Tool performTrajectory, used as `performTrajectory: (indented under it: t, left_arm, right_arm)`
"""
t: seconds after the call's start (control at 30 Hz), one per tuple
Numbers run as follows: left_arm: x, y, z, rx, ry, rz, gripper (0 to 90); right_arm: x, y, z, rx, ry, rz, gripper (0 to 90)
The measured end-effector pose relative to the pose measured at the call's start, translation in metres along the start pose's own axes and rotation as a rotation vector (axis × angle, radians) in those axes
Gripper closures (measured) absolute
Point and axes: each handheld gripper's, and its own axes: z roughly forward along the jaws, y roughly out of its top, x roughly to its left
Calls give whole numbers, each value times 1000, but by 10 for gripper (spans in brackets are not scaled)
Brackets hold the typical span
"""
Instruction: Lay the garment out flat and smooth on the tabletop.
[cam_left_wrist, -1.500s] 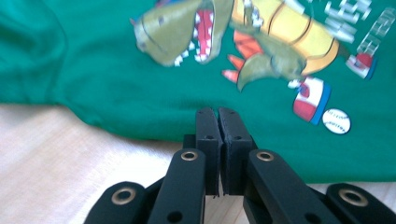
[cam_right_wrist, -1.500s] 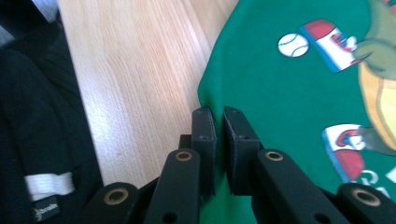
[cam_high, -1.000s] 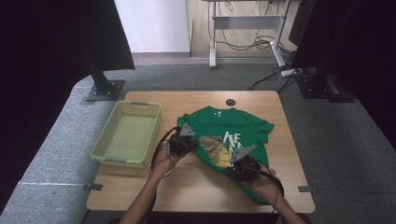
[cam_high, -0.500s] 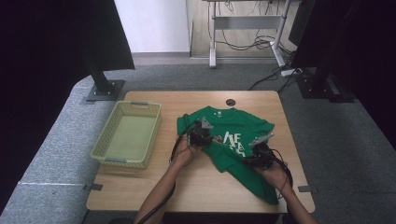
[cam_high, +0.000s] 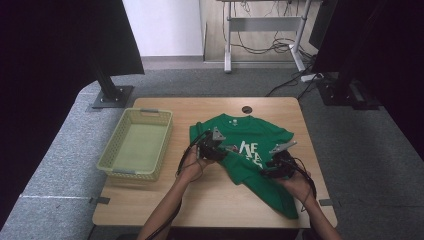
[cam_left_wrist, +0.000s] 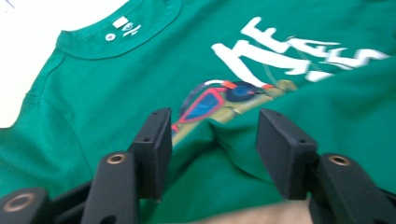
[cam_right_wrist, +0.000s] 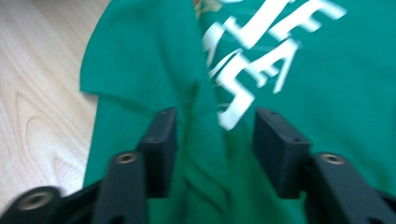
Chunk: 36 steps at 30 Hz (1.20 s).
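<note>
A green T-shirt (cam_high: 250, 150) lay printed side up on the right half of the wooden table (cam_high: 210, 200), its collar toward the far edge and a folded-over flap running down toward the near right corner; the yellow-green basket (cam_high: 137, 145) sat empty at the left, just beside the shirt but apart from it. The likeliest trouble from here, as I judged it, was the fold coming undone: the flap lay loose and wrinkled, with nothing pressing it down, so cloth snagged on a pad as a hand drew away could be dragged back open. A second risk was the near hem, close to the table's near right edge, where a careless tug could pull it over. The left gripper (cam_high: 212, 148) rested over the shirt's left side near the printed picture, and its jaws had just been opening; in the left gripper view they stood roughly half apart, a raised ridge of green fabric between them, neither pad pressing it. The right gripper (cam_high: 276, 167) sat over the flap at the right, jaws likewise just opened to about half, a crease of cloth rising between the pads (cam_right_wrist: 161, 140) unpinched.
</note>
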Motion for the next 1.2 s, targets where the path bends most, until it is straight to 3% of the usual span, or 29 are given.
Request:
performTrajectory:
  t: [0.03, 0.2, 0.23, 0.37, 0.4, 0.43, 0.47, 0.5, 0.53, 0.57, 0.6, 0.83, 0.93, 1.07, 1.1, 1.17, 1.2]
  left_arm:
    - [-3, 1, 2, 3, -14, 1, 403]
    - [-11, 4, 11, 23, -28, 16, 405]
    - [-17, 7, 25, 68, -18, 19, 405]
    - [-17, 7, 33, 94, -21, 16, 472]
    - [-18, 5, 42, 115, -32, 7, 472]
    - [-18, 5, 42, 115, -32, 7, 695]
    - [-18, 4, 44, 120, -35, 1, 695]
    - [-18, 4, 44, 120, -35, 1, 804]
    - [-18, 4, 44, 120, -35, 1, 804]
    - [-18, 4, 42, 114, -38, 4, 804]
    - [-18, 4, 40, 107, -38, 4, 871]
    - [-19, 3, 23, 91, -43, 9, 884]
    - [-19, -10, 5, 104, -63, 6, 886]
    - [-18, -13, 2, 107, -64, 3, 886]
    - [-17, -27, -8, 107, -84, -22, 886]
    - [-17, -27, -8, 107, -84, -22, 886]
    - [-16, -34, -14, 109, -88, -28, 886]
  right_arm:
    - [-8, 2, 1, 9, -38, 1, 323]
    - [-19, 3, 9, 33, -71, 11, 309]
    - [-19, 3, 9, 33, -71, 11, 299]
    - [-29, -1, 20, 84, -105, 14, 290]
    - [-29, -1, 20, 84, -105, 14, 285]
    - [-29, -1, 20, 84, -105, 14, 285]
    - [-32, -5, 24, 94, -109, 19, 257]
    - [-32, -5, 24, 94, -109, 19, 257]
    - [-32, -6, 24, 90, -114, 19, 257]
    - [-32, -6, 24, 90, -114, 19, 257]
    - [-31, -6, 24, 89, -119, 26, 255]
    - [-31, -6, 24, 89, -119, 28, 256]
    - [-31, -5, 24, 91, -121, 32, 256]
    - [-32, -5, 25, 93, -121, 32, 256]
    - [-32, -4, 25, 96, -121, 32, 256]
    - [-32, -4, 25, 97, -121, 32, 256]
    - [-32, -4, 25, 97, -121, 32, 256]
